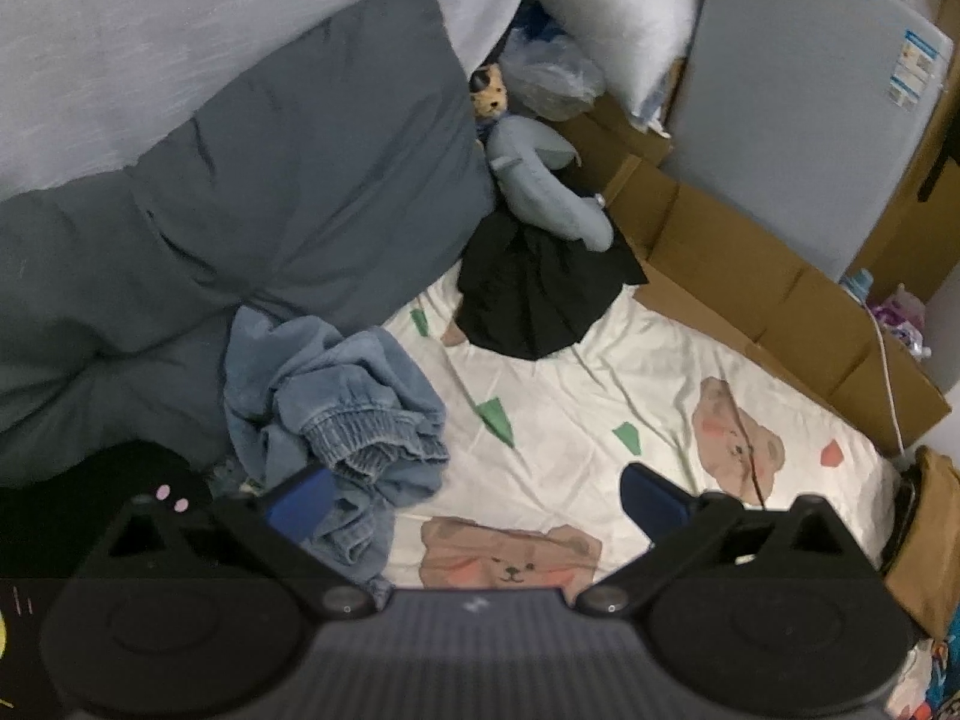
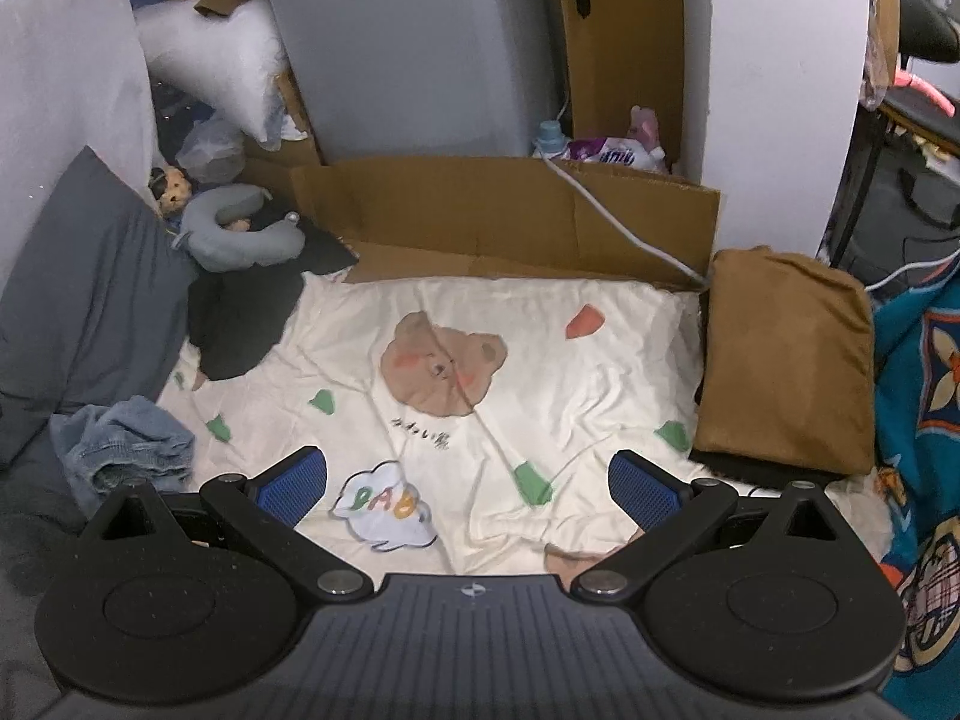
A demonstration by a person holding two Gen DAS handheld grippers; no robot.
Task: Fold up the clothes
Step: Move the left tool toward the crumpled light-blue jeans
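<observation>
A: Status check. Where do the clothes stand?

B: Crumpled denim garment (image 1: 342, 414), elastic cuff showing, heaped at the left edge of the bed against the grey pillow (image 1: 300, 180). Not folded. Black garment (image 1: 534, 294) bunched further back, under a grey neck pillow (image 1: 540, 180). Also not folded.

A: Anything finished?

B: Brown garment (image 2: 786, 360) on the right side of the bed looks folded flat into a rectangle, stacked on something dark. I judge that one done; I cannot tell what lies beneath it.

A: Tongs?

B: Left tongs (image 1: 474, 498) spread wide, nothing between them; the left pad sits just beside or over the denim heap, contact unclear. Right tongs (image 2: 468, 486) also spread wide and empty, over the bare middle of the bear-print sheet (image 2: 540, 348).

A: Working area?

B: Centre of the sheet is free, wrinkled.

A: Estimate?

B: Roughly a third through: one item folded, two left. Denim is likely next, being nearest the left tongs.
</observation>
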